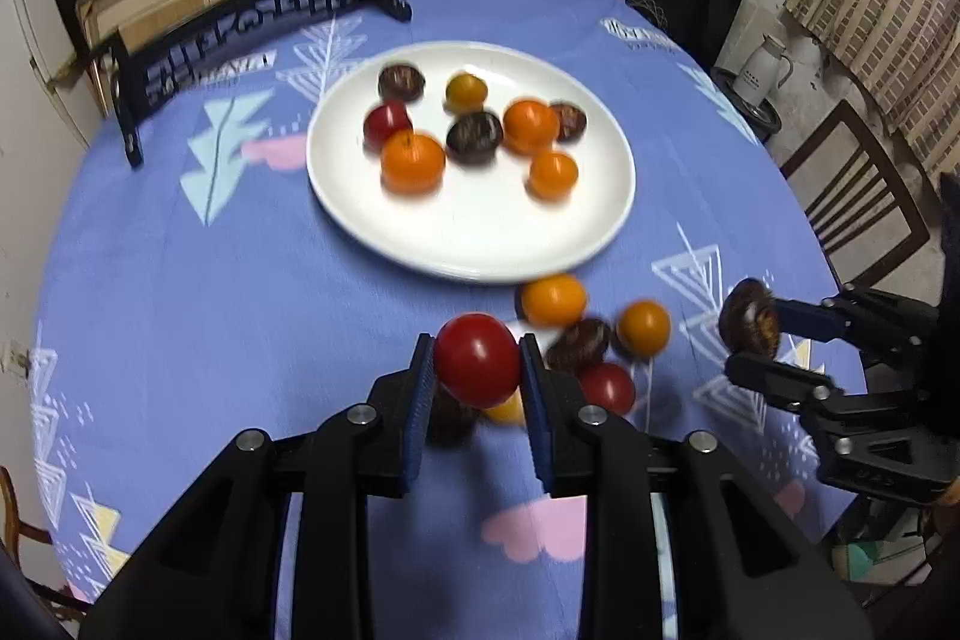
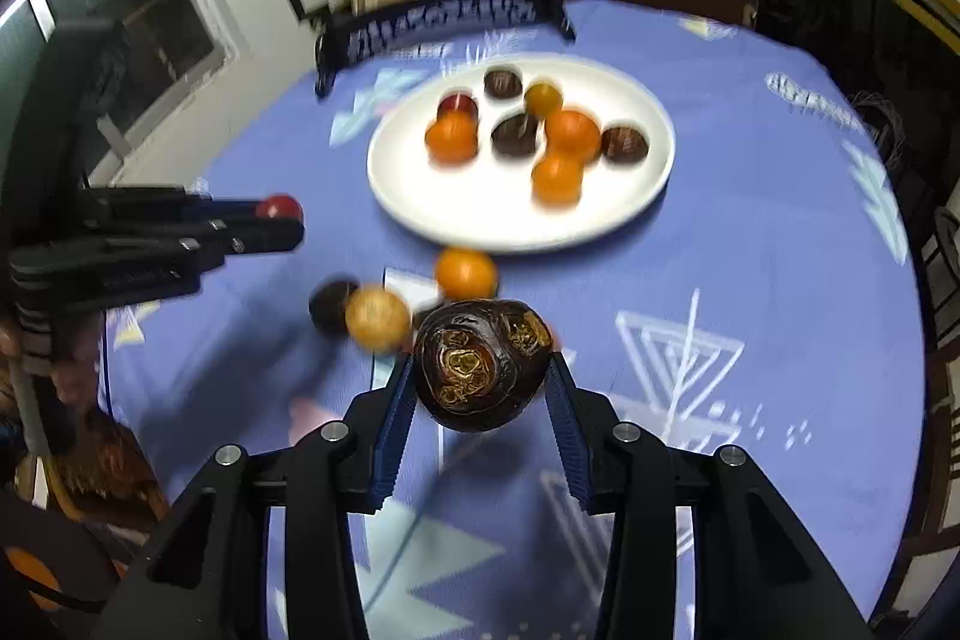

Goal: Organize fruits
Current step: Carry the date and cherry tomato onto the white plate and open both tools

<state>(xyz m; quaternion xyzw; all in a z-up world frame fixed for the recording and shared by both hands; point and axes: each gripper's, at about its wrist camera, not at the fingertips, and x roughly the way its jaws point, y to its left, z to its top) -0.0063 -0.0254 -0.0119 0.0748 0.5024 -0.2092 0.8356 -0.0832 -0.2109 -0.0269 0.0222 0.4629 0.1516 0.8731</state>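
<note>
Fruits lie partly on the plate (image 1: 480,244), partly in a loose heap (image 1: 576,334) on the cloth just beside its near rim. We hold two: our left gripper (image 1: 477,370) pinches a red tomato (image 1: 477,367), our right gripper (image 2: 480,376) clamps a dark fruit (image 2: 480,364), both clear of the cloth. We judge this the carry step; next we must bring both over a bare part of the plate and let go gently. Blur smears the heap, and one yellow fruit (image 1: 507,409) hides behind our left jaws.
</note>
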